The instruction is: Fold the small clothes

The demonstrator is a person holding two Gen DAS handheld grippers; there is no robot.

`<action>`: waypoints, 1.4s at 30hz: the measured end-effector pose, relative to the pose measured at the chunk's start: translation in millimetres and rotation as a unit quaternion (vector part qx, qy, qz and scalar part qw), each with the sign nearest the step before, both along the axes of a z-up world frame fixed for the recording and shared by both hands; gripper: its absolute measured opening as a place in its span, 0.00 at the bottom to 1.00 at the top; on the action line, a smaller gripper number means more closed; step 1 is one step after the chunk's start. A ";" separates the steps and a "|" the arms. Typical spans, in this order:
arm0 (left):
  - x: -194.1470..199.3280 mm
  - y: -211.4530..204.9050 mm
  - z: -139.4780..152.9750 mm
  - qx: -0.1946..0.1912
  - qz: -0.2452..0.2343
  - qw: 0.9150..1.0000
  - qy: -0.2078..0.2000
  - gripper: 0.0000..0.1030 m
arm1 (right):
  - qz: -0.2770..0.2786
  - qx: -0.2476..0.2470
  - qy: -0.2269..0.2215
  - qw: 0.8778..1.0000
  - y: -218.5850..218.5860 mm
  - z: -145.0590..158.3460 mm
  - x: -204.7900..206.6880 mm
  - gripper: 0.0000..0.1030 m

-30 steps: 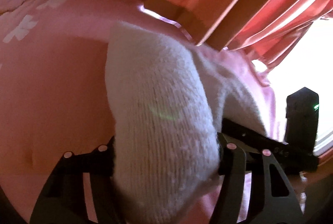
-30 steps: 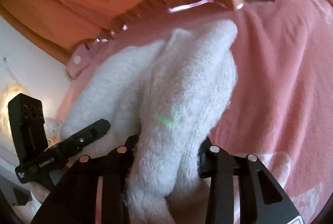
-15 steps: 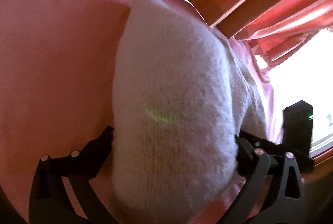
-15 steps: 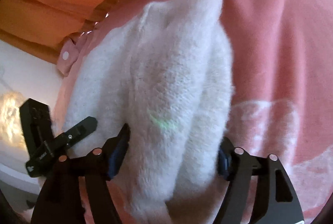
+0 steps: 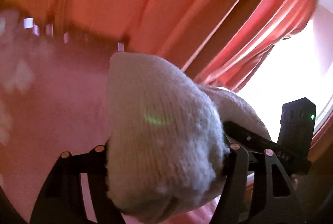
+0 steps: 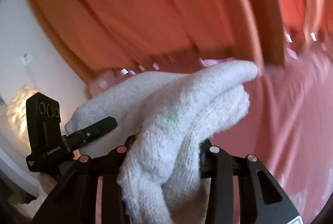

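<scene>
Both grippers hold the same white knitted garment [image 5: 158, 130], one at each end, so that it spans between them and can be carried and laid as one piece rather than dragged. The left gripper [image 5: 166, 159] has its fingers pressed into the bunched knit from both sides, pinching a thick roll of it; the right gripper [image 6: 164, 153] pinches another thick fold the same way, with the loose end doubled over and pointing away from its camera. In each view the other tool shows at the side, close by, which suggests the ends are being brought together for a fold. The garment appears lifted above the pink bedspread [image 6: 291, 120], towards its far edge below the orange-red curtain [image 5: 187, 5]; whether any knit touches the bedspread cannot be told.
</scene>
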State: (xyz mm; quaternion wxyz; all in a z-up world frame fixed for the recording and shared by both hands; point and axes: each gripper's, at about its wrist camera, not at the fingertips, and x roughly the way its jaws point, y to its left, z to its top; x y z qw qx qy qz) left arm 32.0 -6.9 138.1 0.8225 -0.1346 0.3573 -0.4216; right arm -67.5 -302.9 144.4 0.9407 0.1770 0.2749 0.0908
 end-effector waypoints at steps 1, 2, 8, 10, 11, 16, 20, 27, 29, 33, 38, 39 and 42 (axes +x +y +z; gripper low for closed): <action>2.4 9.8 10.1 0.002 0.007 1.000 -0.023 0.65 | 0.004 -0.001 -0.010 1.000 6.9 4.9 7.3 0.36; 7.4 20.9 19.0 0.009 0.018 0.999 -0.048 0.65 | 0.009 0.003 -0.017 1.000 14.4 6.6 18.3 0.38; 71.9 70.9 -39.3 0.123 0.116 0.983 -0.068 0.88 | -0.010 -0.003 0.049 0.999 44.8 -89.2 114.9 0.57; 91.5 81.3 -84.3 0.236 0.173 0.955 -0.051 0.77 | -0.040 -0.017 0.104 0.994 45.5 -129.0 130.9 0.51; 92.8 86.9 -96.4 0.268 0.181 0.945 -0.047 0.73 | -0.039 -0.002 0.104 0.994 44.4 -137.4 129.7 0.50; 72.2 93.9 -88.3 0.269 0.200 0.938 -0.089 0.81 | -0.028 -0.025 0.036 0.999 55.5 -111.5 122.3 0.42; 70.5 60.1 -93.3 0.285 0.196 0.934 -0.095 0.83 | -0.016 -0.107 0.059 0.992 89.0 -122.6 138.2 0.33; 65.7 39.3 -130.3 0.351 0.207 0.907 -0.106 0.84 | -0.048 -0.144 0.075 0.986 97.3 -141.5 131.7 0.32; 60.6 43.5 -126.3 0.330 0.217 0.914 -0.091 0.84 | -0.072 -0.145 0.053 0.985 101.2 -132.4 112.8 0.45; 44.1 53.8 -121.3 0.303 0.253 0.916 -0.075 0.85 | -0.109 -0.163 0.031 0.980 113.6 -128.9 84.0 0.71; 18.7 58.5 -137.6 0.296 0.279 0.912 -0.045 0.85 | -0.124 -0.175 0.051 0.975 126.2 -149.1 61.5 0.75; 15.7 58.0 -142.8 0.299 0.280 0.911 -0.037 0.85 | -0.121 -0.175 0.054 0.976 127.3 -151.6 59.6 0.75; 8.0 58.0 -151.8 0.303 0.286 0.909 -0.030 0.85 | -0.127 -0.182 0.056 0.973 129.2 -157.1 54.7 0.75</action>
